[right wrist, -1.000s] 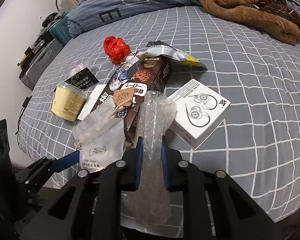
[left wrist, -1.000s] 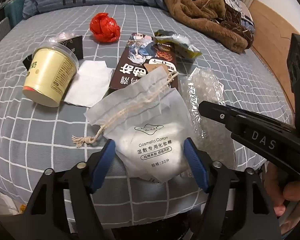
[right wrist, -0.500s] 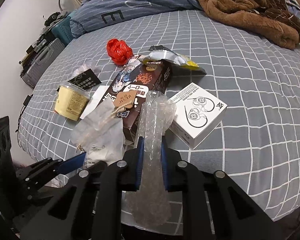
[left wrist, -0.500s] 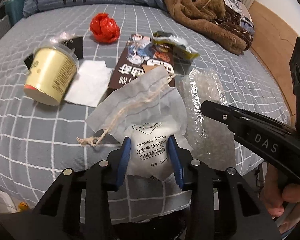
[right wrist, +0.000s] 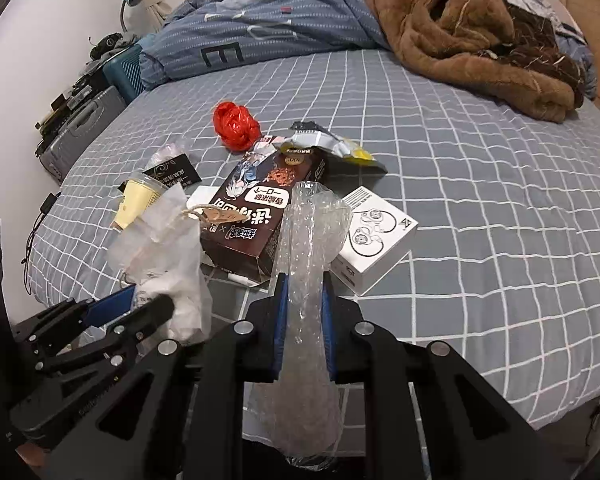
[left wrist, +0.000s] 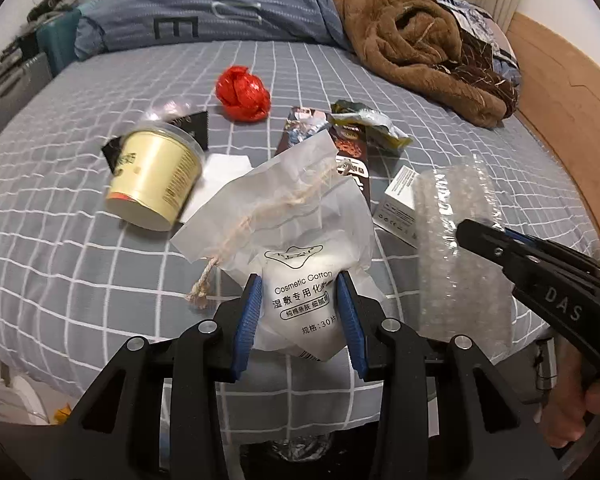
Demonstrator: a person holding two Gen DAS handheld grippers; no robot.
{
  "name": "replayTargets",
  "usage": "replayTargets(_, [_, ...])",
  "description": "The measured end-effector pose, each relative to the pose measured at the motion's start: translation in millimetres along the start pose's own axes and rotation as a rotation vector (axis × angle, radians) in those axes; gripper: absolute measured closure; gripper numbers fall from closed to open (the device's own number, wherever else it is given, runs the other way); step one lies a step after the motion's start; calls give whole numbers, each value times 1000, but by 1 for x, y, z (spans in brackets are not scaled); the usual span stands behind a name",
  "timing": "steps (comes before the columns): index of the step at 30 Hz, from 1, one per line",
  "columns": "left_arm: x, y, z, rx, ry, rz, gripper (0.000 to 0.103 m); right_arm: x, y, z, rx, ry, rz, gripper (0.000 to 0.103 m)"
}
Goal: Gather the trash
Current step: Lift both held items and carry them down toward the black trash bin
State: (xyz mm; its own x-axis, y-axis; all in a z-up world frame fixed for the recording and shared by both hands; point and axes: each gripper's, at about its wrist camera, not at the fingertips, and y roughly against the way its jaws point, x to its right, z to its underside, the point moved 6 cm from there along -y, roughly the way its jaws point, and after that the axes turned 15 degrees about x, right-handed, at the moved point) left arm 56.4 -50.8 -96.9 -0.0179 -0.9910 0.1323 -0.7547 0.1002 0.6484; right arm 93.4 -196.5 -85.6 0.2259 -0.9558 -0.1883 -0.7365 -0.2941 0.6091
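Near the bed's [left wrist: 80, 264] front edge, the soft, light cotton-pad pouch [left wrist: 300, 248] is pinched low by the left gripper [left wrist: 302, 316], while crushable bubble wrap [right wrist: 306, 280] is clamped mid-length by the right gripper [right wrist: 303, 324].

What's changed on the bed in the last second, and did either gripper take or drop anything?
The left gripper closed onto the cotton pad bag, which it straddled open before, and lifted it. The right gripper kept its grip on the bubble wrap, also rising. The yellow cup, red bag and white box stayed put.
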Motion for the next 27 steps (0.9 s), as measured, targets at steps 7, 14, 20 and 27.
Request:
replayTargets(7, [-3,20,-4,37,-24,-40,65,-4,26,0,38,14,18,88])
replayTargets(14, [0,51,-11,90,-43,-71,65,-8,57,-6,86,6,30,88])
replayTargets(20, [6,77,-11,127,-71,-89,65,-13,88,-8,127,11,33,88])
replayTargets(27, [3,109,-2,148,-55,-92,65,-23,122,-2,158,30,37,88])
